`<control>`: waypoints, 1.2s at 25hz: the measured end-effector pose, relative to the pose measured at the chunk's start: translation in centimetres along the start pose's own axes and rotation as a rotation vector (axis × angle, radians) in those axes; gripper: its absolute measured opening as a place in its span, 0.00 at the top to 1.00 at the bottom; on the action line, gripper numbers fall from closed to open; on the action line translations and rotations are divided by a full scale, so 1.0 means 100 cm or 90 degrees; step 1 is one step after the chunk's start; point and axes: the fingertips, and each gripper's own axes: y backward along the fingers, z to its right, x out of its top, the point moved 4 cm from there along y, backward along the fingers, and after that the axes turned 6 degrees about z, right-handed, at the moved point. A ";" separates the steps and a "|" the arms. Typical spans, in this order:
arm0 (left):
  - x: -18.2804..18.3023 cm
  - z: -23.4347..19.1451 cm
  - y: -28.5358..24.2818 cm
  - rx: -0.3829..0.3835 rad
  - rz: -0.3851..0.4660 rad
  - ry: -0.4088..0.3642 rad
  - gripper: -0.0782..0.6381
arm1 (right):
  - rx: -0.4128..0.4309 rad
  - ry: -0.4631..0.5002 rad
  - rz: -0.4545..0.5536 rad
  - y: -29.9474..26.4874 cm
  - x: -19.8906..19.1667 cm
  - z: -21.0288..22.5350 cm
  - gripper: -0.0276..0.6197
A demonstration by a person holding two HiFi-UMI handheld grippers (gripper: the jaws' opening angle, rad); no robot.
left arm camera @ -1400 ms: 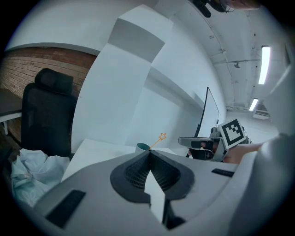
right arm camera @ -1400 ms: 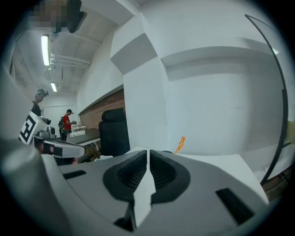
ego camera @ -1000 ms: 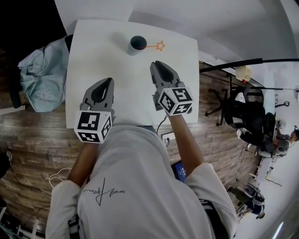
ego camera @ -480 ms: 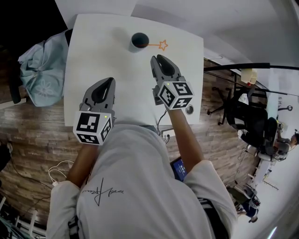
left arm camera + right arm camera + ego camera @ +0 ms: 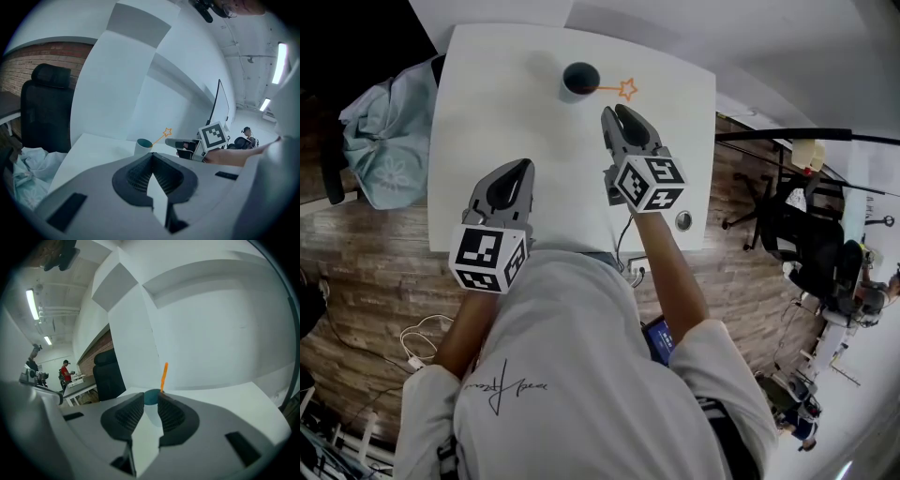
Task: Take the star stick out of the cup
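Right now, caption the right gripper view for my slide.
Open right gripper, empty, faces the cup holding the orange star stick on a white table.

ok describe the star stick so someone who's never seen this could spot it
Find the white table; near its far edge stands a single cup. The star stick is the thin orange rod leaning out of that cup toward the person's right, tipped with an outlined star, the only orange thing there.

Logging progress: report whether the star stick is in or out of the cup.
In: the star stick rises out of the cup, leaning over its rim.
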 end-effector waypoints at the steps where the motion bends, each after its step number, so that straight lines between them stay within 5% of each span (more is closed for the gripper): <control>1: -0.001 0.001 -0.001 0.000 -0.003 0.000 0.89 | 0.001 -0.003 0.000 -0.001 -0.001 0.001 0.83; 30: -0.026 -0.002 0.001 0.050 -0.055 0.013 0.89 | 0.004 -0.023 -0.027 -0.050 -0.023 0.016 0.83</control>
